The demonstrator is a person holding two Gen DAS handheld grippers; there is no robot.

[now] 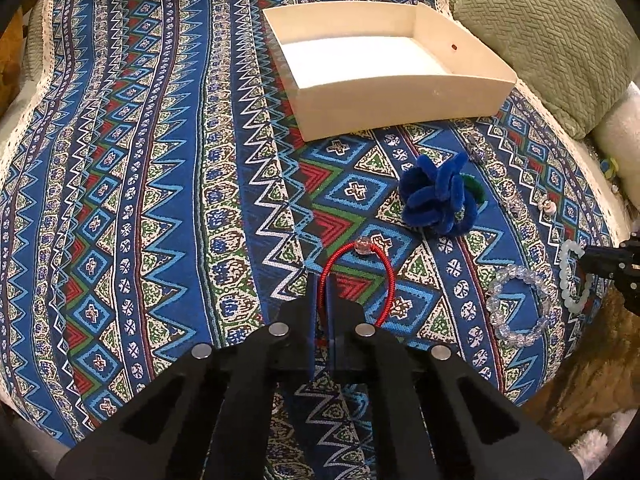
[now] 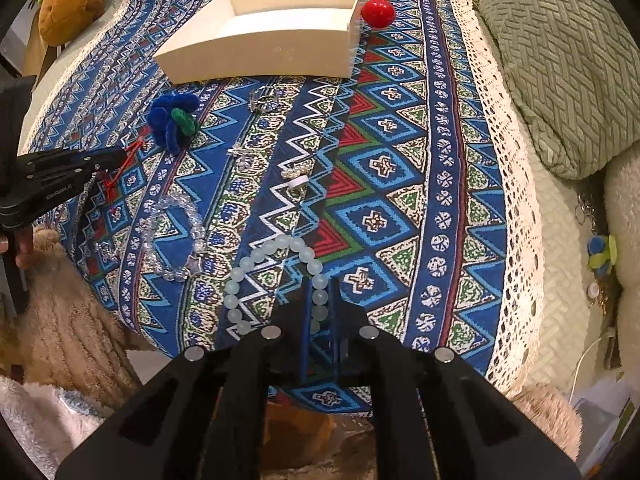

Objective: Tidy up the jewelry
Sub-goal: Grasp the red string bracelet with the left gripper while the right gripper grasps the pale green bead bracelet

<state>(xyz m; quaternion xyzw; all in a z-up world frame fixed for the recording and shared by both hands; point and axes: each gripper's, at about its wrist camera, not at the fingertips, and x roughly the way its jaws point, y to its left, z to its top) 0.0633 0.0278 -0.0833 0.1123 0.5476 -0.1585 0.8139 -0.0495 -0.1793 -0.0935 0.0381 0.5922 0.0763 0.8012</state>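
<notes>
My left gripper [image 1: 323,280] is shut on a red cord bracelet [image 1: 386,276]; the loop and its clear bead [image 1: 363,247] lie ahead of the fingers on the patterned cloth. In the right wrist view that gripper [image 2: 118,158] enters from the left with the red cord [image 2: 134,150] at its tip. My right gripper [image 2: 321,285] is shut on a pale bead bracelet [image 2: 260,256], with beads pinched between the pads. The left wrist view shows it [image 1: 590,264] at the right edge on the pale bracelet [image 1: 565,280]. An open white box [image 1: 400,104] [image 2: 260,60] stands beyond.
A clear crystal bracelet [image 2: 176,236] [image 1: 520,308] and a blue pipe-cleaner flower [image 2: 174,120] [image 1: 436,196] lie between the grippers. Small earrings [image 2: 296,174] and a ring [image 2: 262,98] lie mid-cloth. A red ball [image 2: 377,12] sits by the box. A green cushion [image 2: 560,60] borders the right.
</notes>
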